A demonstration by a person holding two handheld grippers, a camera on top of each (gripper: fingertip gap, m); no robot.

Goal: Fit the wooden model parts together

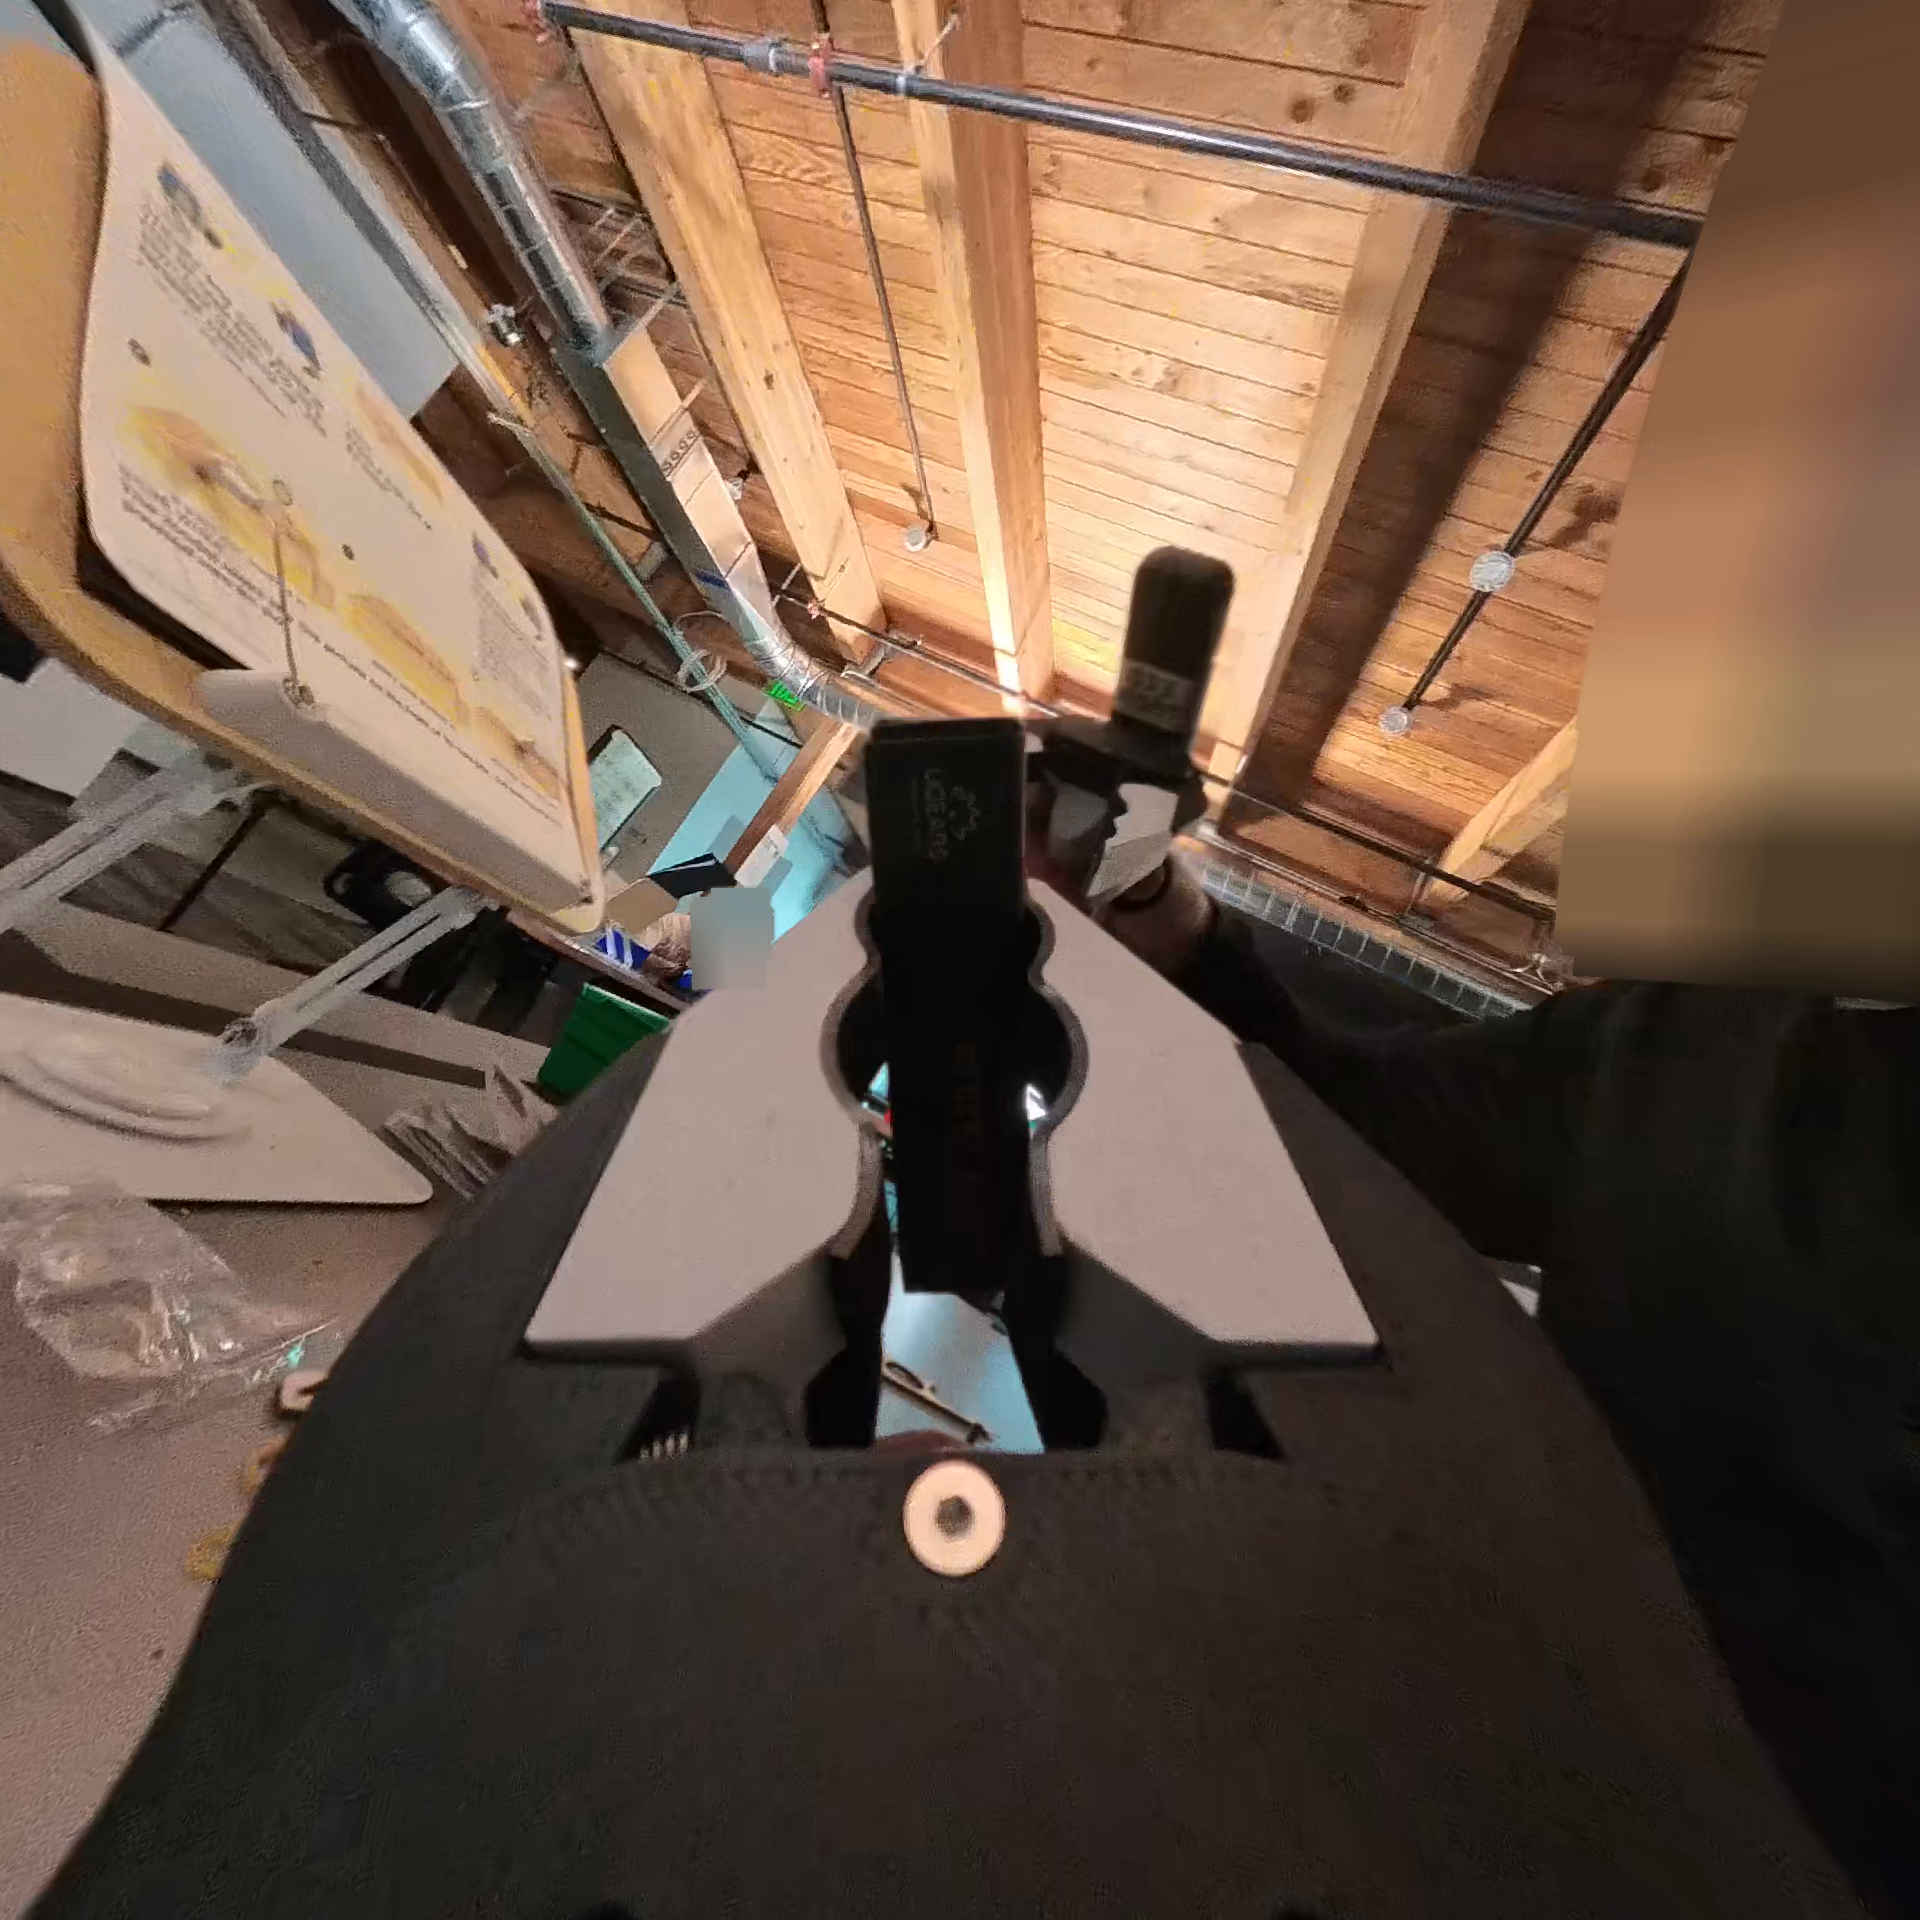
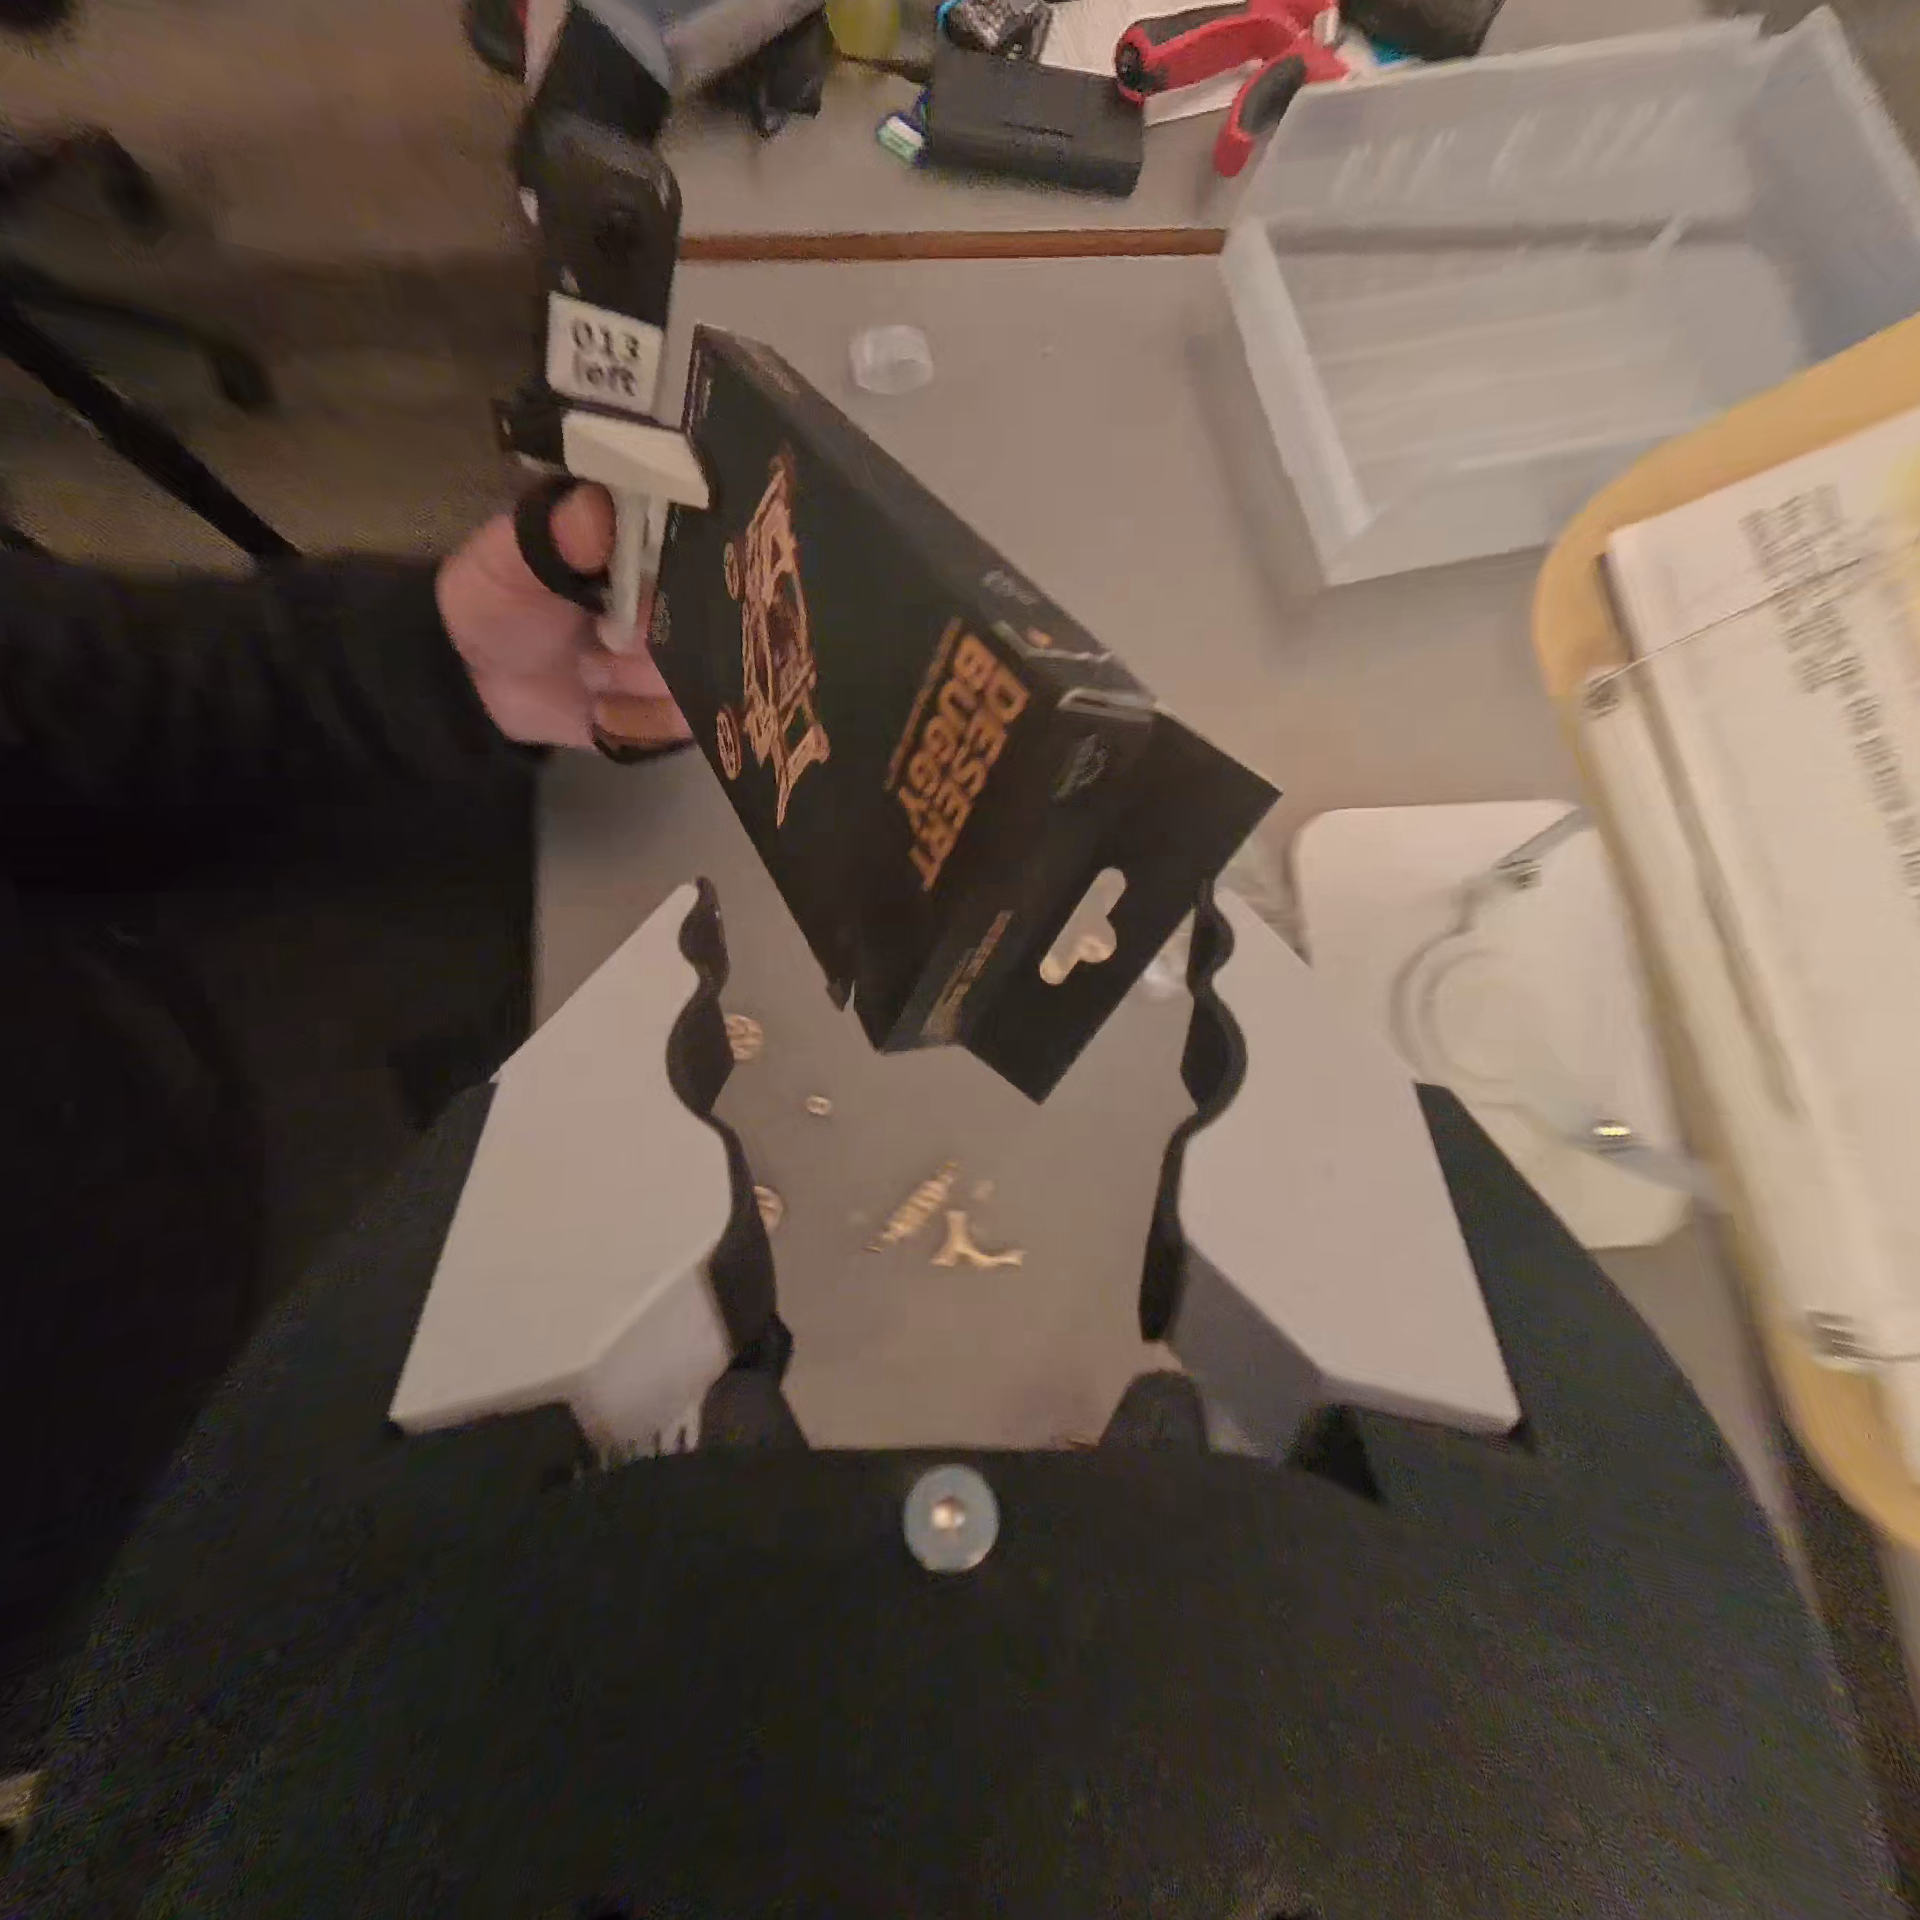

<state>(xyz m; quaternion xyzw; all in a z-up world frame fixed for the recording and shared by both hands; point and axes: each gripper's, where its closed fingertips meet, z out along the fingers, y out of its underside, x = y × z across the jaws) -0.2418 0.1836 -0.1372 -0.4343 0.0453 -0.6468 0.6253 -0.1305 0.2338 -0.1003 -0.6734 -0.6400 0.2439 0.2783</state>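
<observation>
My left gripper (image 1: 951,920) is shut on the narrow edge of a flat black model-kit box (image 1: 940,831) and points up at the wooden ceiling. In the right wrist view the box (image 2: 883,675) hangs tilted over the grey table (image 2: 1091,499), its flap end low, held by the left gripper (image 2: 649,499) at its upper left. My right gripper (image 2: 956,914) is open and empty, its fingers either side of the box's low end. Several small wooden parts (image 2: 977,1252) lie loose on the table below, among them a ridged stick (image 2: 914,1210) and small round pieces (image 2: 743,1034).
A clear plastic bin (image 2: 1558,291) stands at the back right. A tan board with an instruction sheet (image 2: 1766,831) sits on a white stand (image 2: 1455,935) at the right. A red-handled tool (image 2: 1247,62) and a black device (image 2: 1029,125) lie at the far edge. A crumpled plastic bag (image 1: 125,1299) lies on the table.
</observation>
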